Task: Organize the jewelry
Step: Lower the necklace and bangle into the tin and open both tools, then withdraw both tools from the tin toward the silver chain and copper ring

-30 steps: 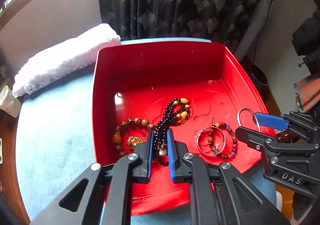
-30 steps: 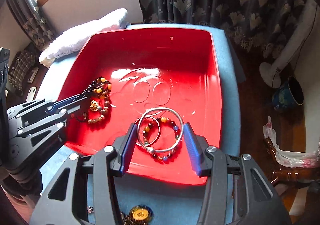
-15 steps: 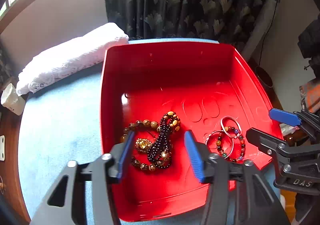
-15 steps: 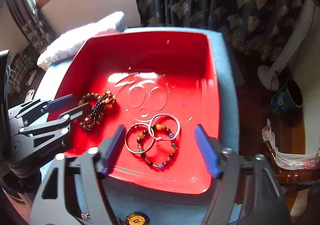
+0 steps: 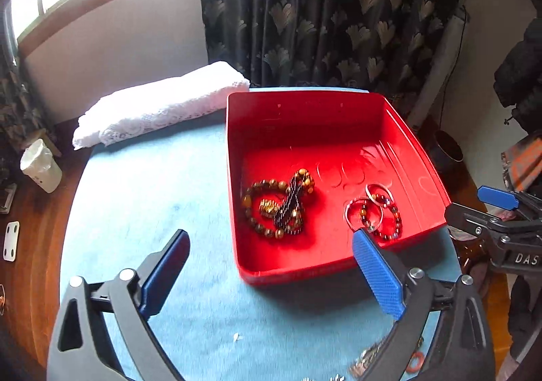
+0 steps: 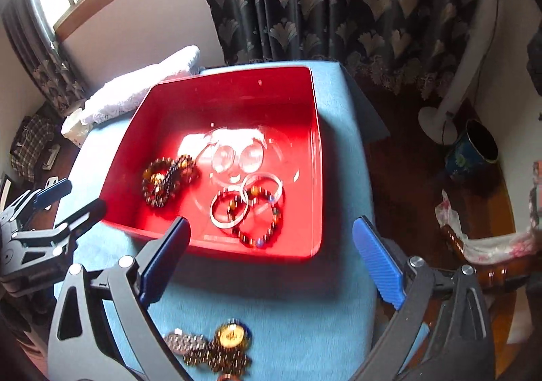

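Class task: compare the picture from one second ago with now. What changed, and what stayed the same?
The left claw released the dark beaded bracelets, opened and drew back. The right claw widened and drew back from the silver bangles. All jewelry stayed in the red plastic tray.

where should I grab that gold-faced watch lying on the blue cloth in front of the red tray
Take the watch by its metal band, coming straight down with the right gripper. It lies flat, and the band looks narrower than the round face; the view is blurred.
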Tool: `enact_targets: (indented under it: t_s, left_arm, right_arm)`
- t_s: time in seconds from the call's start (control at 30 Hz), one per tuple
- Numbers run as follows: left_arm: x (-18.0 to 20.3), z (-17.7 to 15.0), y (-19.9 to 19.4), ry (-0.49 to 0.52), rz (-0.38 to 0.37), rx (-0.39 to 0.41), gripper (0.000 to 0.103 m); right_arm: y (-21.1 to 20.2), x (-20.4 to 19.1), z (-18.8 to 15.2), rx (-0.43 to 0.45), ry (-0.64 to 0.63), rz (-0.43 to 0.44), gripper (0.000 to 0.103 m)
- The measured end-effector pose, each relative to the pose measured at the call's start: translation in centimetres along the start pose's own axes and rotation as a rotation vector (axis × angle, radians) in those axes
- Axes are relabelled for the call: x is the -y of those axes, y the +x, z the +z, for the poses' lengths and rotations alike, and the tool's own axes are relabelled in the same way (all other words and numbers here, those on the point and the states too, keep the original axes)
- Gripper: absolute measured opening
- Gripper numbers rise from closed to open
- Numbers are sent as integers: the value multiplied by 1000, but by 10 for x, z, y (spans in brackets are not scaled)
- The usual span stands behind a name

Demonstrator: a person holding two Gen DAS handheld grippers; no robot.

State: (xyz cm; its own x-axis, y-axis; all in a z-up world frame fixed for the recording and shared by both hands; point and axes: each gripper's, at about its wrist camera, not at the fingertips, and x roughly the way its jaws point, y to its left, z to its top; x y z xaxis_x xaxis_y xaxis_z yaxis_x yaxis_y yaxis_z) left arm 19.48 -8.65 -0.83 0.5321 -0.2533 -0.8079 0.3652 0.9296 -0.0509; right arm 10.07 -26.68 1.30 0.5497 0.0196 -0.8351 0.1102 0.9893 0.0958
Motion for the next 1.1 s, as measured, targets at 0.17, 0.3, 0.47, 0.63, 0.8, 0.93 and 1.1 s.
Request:
enact_targets:
  t_s: [0.17,0.3,0.47,0.63,0.8,0.93,1.1]
  left_arm:
    - [-4,-22,-16,-12,-1,-15,95]
    - [-8,-38,-24,-29,-3,-38,95]
    - [-12,-61,-27,-40,6,-85,95]
    - [-14,-84,-26,-47,-4,-138,95]
    - [-11,-105,-30,-42,-13,-169,95]
    - [-5,-119,-29,-38,-20,-191,95]
    - [1,-133,-25,-32,-24,-218,91]
  right_arm:
    - [-9,-5,-23,-24,-2,10,94]
    - [-12,-9,-42,-59,-4,17,94]
    - [-11,-16,-65,-110,-10,19,94]
    - [-13,-22,-85,-142,-19,43,94]
    - [-14,-25,-102,-173,-26,65,94]
    - [-12,-26,-121,-206,-27,82,94]
    - [-6,-30,-136,-238,-38,80,89]
